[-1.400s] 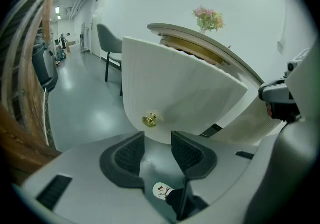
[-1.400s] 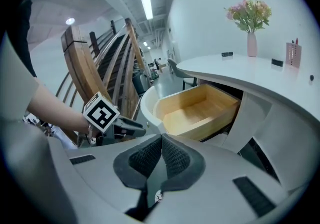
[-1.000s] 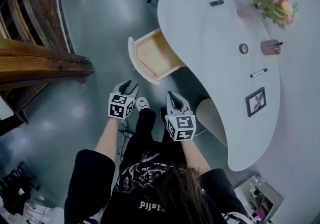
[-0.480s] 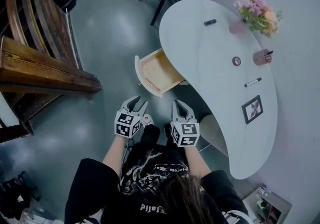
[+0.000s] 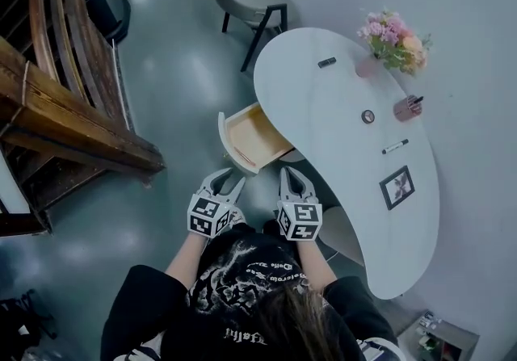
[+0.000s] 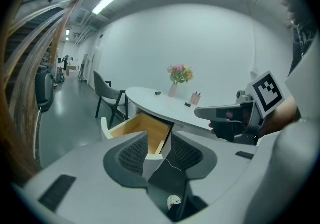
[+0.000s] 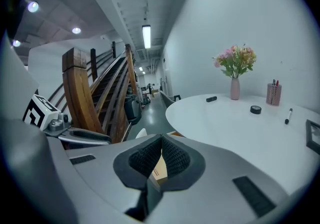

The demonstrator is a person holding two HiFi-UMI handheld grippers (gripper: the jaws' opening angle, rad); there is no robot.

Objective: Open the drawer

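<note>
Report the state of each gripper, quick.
Left gripper: open, nothing between its jaws.
Right gripper: closed, jaws together, holding nothing.

White counter (image 5: pixel 323 109); drawer (image 5: pixel 250 137) white-fronted, pale wood inside; pink flowers (image 5: pixel 393 35); glossy grey-green floor (image 5: pixel 170 69); brown wooden stairs (image 5: pixel 73 125); black-and-white square markers on the grey left hand-held gripper (image 5: pixel 229 182) and right hand-held gripper (image 5: pixel 292 174)

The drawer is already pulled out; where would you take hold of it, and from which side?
Grip the white front panel of the drawer at its top edge, coming from above on the floor side, one pad outside and one inside. No handle shows, and the desk covers the rear.
</note>
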